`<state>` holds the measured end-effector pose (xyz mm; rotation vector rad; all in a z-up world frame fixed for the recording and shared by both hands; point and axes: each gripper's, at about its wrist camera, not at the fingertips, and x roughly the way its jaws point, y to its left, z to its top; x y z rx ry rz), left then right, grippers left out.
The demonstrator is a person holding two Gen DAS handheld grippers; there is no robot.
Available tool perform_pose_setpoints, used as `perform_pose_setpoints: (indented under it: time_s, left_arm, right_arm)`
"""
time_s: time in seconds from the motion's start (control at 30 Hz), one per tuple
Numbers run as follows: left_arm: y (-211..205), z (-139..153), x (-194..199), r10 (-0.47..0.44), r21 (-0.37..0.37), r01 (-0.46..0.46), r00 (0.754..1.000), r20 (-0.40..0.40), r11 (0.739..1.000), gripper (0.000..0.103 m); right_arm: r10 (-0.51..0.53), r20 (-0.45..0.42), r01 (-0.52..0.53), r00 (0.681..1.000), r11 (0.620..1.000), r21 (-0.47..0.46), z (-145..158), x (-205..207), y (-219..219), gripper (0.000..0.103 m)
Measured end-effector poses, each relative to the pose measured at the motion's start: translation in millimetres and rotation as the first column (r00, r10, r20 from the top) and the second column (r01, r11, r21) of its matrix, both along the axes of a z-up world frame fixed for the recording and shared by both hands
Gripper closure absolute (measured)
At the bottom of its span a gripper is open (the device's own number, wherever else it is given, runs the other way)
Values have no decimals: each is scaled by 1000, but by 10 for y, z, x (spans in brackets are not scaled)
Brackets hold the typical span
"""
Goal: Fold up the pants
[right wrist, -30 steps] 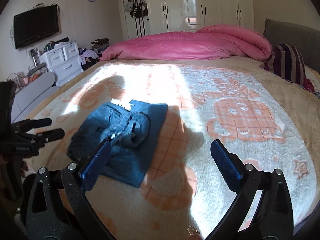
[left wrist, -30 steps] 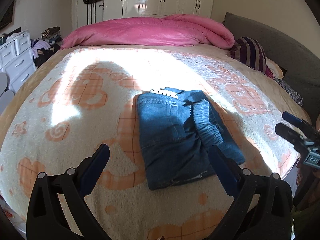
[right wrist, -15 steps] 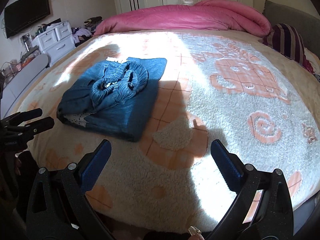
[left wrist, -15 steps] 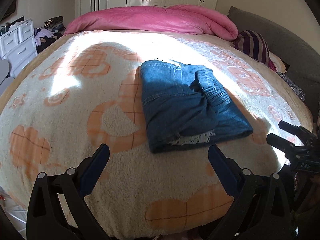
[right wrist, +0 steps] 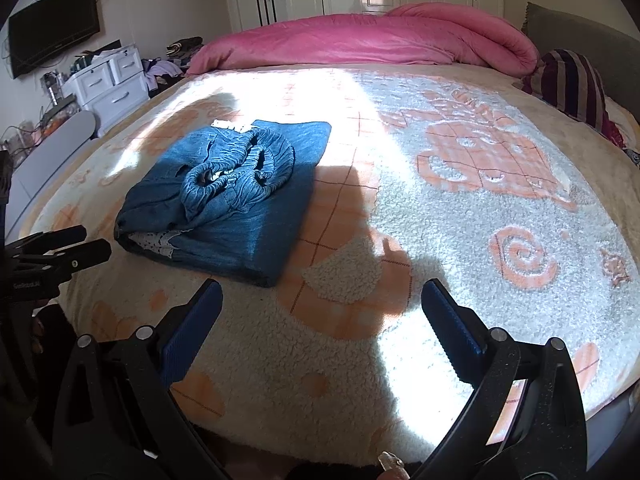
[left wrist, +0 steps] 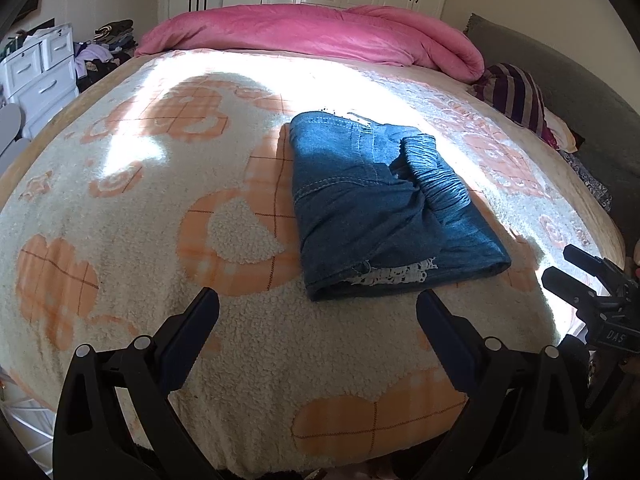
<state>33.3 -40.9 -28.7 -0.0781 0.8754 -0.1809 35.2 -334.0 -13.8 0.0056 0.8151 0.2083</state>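
Blue denim pants [left wrist: 376, 204] lie folded in a compact rectangle on the cream and orange blanket [left wrist: 160, 200], with the bunched elastic waistband [right wrist: 240, 168] on top and a white lace hem at the near edge. My left gripper [left wrist: 318, 312] is open and empty, held back from the near edge of the pants. My right gripper [right wrist: 322, 304] is open and empty, to the right of the pants [right wrist: 224, 200] and nearer the bed's edge. Each gripper shows at the side of the other's view.
A pink duvet [left wrist: 320, 36] lies across the far end of the bed. A striped pillow [left wrist: 516, 96] sits at the right by the grey headboard. White drawers [right wrist: 108, 80] and a wall TV [right wrist: 52, 36] stand to the left.
Both grippers have pulled back from the pants toward the bed's near edge. The pants stay folded on the blanket.
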Motion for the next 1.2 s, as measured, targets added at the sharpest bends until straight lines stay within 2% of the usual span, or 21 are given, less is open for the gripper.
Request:
perform_pose_setpoints:
  time_s: [1.2]
  left_arm:
    - [-55, 70, -11, 4, 13, -3, 1000, -15, 1000, 4]
  right_arm:
    - [2, 11, -2, 1000, 1000, 4, 46, -7, -14, 9]
